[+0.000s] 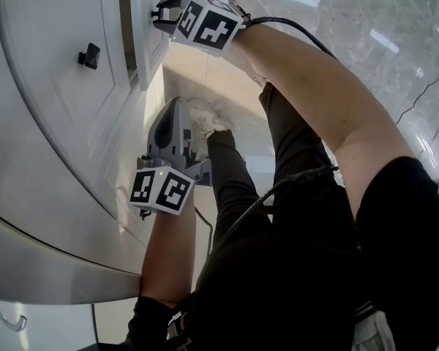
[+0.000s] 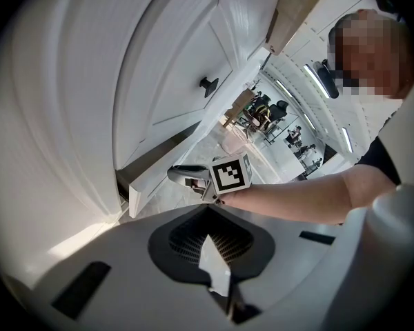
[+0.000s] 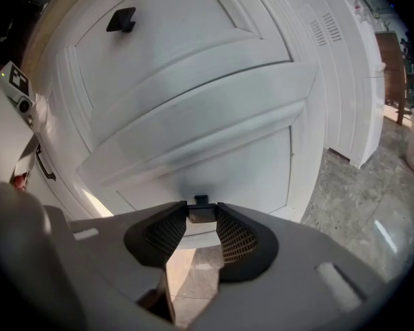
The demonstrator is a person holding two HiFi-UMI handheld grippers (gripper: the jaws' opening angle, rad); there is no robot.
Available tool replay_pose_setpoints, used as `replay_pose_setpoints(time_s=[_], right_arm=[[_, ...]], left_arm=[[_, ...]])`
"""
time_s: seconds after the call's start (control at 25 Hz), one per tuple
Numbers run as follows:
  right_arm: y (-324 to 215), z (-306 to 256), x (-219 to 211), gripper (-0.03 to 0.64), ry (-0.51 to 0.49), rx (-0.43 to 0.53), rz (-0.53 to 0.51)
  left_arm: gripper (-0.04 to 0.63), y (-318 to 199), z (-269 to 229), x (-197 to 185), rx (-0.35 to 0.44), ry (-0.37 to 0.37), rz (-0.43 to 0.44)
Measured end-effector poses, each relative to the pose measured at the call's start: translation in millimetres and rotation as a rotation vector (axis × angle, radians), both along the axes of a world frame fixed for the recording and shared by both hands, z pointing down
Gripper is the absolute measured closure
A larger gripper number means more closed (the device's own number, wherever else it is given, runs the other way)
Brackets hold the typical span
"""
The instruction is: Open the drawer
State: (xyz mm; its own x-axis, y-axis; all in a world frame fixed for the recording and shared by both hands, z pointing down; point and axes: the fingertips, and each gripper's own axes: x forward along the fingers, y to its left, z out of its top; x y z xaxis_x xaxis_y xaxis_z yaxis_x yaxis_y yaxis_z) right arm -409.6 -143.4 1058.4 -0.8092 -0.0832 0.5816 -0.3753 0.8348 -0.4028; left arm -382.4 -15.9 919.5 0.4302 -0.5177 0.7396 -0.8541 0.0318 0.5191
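while the left gripper [image 2: 207, 211] hangs with jaws pressed together on nothing, the right gripper [image 3: 201, 218] pinches the small black square knob [image 3: 201, 205] of the white panelled drawer [image 3: 214, 164]; the drawer front lies straight ahead of its jaws, so the pull should run straight back.

The right arm [image 1: 314, 93] is reaching out ahead with the forearm bare. The right gripper [image 1: 161, 13] is pointing forward and somewhat down, and its jaws are clamping a small dark knob [image 3: 201, 212] between their tips. The left arm [image 1: 168, 247] is hanging nearer the body. The left gripper [image 1: 177, 108] is pointing more steeply down, its jaws pressing together on nothing.
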Motion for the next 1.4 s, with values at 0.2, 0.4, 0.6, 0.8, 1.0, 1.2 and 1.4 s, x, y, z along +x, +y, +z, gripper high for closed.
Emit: replay_pose_setpoints(time_s=[0.2,0.4,0.6,0.8,1.0,1.2,1.4], right_arm=[[3.5,-0.8,10.3,0.482,0.002,0.000,0.008],[8.1,-0.1,19.8,0.482,0.007,-0.008,0.027],[12.6,0.3,28.6,0.482,0.013,-0.006,0.028],[13.7,-0.3,36.2,0.482,0.012,-0.005,0.041],[17.4,-0.2,44.6,0.482,0.023,-0.005,0.039],[21.4,-0.4,54.2,0.482,0.035,-0.004,0.033],[23.9,0.0,57.2,0.482,0.038,-0.003,0.032]], left_arm=[[0.604,1.4,-1.8,1.6,0.001,-0.003,0.006],[0.604,-0.3,-4.6,3.9,0.010,-0.002,0.015],[0.604,-0.9,-6.6,7.0,0.021,-0.003,0.026],[0.604,0.8,-7.1,10.8,0.022,-0.004,0.043],[0.604,0.2,-9.9,13.5,0.026,-0.005,0.051],[0.604,-2.1,-14.4,18.7,0.040,-0.002,0.062],[0.604,-1.7,-15.7,21.3,0.039,-0.002,0.071]])
